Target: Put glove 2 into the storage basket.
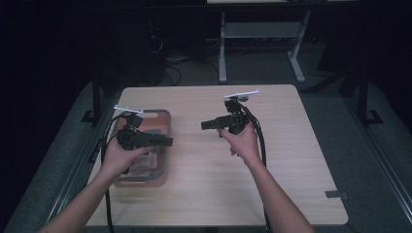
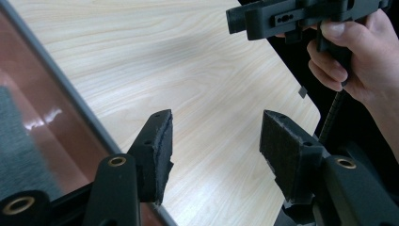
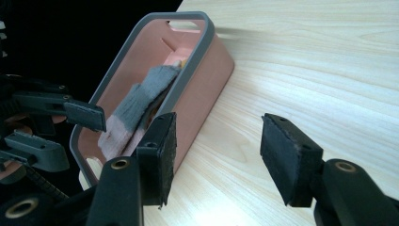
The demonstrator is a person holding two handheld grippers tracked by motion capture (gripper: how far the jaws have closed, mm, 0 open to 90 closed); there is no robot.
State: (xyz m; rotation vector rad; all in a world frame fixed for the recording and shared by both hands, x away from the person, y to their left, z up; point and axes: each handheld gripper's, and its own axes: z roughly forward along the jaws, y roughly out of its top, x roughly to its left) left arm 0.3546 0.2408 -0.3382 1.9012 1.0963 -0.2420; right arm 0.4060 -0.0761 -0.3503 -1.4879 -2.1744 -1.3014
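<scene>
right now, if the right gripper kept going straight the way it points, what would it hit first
Probably the pink basket: the right gripper, jaws open and empty, points at its near side wall across bare table, though depth is unclear.

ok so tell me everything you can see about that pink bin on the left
The pink bin is a rectangular, plastic-looking tub with a grey rim and a slot handle cut into each short end. It stands upright near the left edge of the wooden table. Inside lies a grey and pale knitted piece, perhaps a sock, over something orange that is mostly hidden. The left tongs hover over its right rim with jaws apart, gripping nothing.
</scene>
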